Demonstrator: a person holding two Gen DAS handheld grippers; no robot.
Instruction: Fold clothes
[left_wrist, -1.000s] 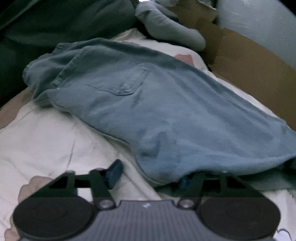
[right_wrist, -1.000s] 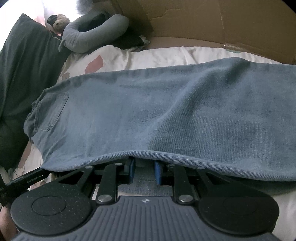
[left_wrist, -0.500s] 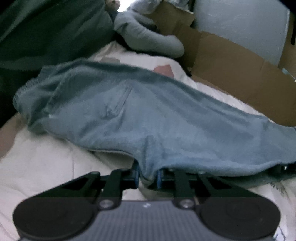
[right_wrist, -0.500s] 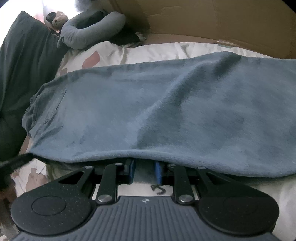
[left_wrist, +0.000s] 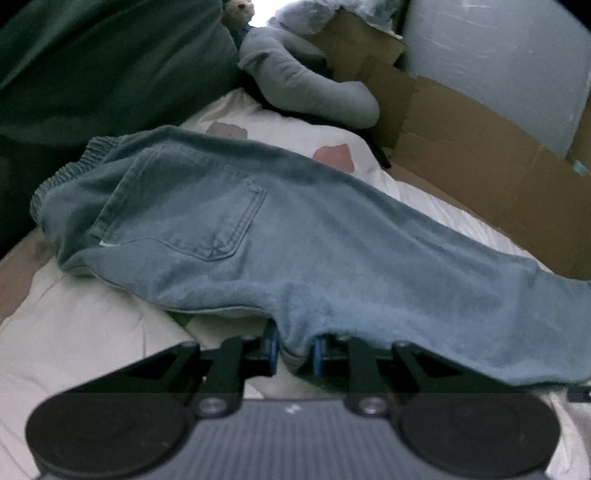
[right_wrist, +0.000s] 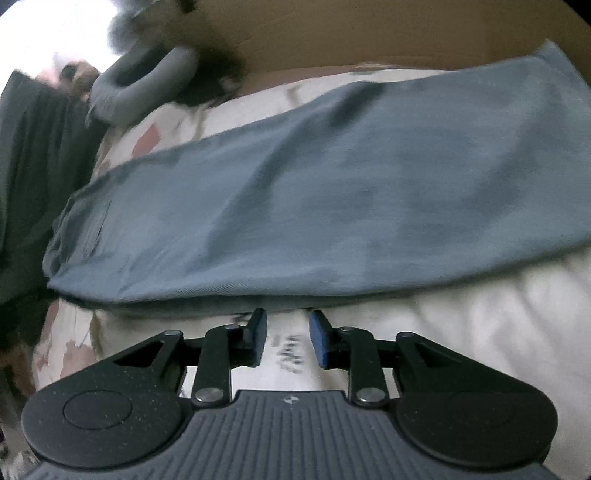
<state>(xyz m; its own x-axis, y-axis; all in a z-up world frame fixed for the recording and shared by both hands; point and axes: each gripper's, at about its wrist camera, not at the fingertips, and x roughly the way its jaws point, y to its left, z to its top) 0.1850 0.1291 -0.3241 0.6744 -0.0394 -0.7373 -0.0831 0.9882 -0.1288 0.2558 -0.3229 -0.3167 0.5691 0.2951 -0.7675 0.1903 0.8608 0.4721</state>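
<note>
The faded blue denim trousers with an elastic waistband and a stitched back pocket (left_wrist: 295, 236) lie stretched across the bed covered in a cream sheet with pink patches (left_wrist: 74, 332). Their long axis runs from the waistband, next to the dark green pillow (left_wrist: 92, 66) towards the head of the bed, out to the leg end by the brown cardboard sheets (left_wrist: 480, 166) along the bed's far side.

The left hand-held gripper (left_wrist: 294, 354) is narrow and holding the trousers: its blue pads pinch a tuck of the near edge, about midway along the garment, and the cloth drapes up and away from it. The right hand-held gripper (right_wrist: 287, 341) has nothing in it. Its jaws are opening, only bare sheet shows between the blue pads, and the near edge of the trousers (right_wrist: 295, 206) lies just beyond the fingertips, not touching them.

So the left hand is the one on the cloth, and the right stands just short of the same long edge, farther towards the leg end. My judgement is that a fold would turn on carrying this near edge across the long axis, or the leg end along it towards the waistband, and the right needs a fresh grip first.

The left view shows the pocket, the waistband and the pinch itself. The right view, blurred, shows the empty gap at the right jaws and the leg end. A grey curved neck pillow (left_wrist: 314, 85) lies beyond the trousers, well apart.
</note>
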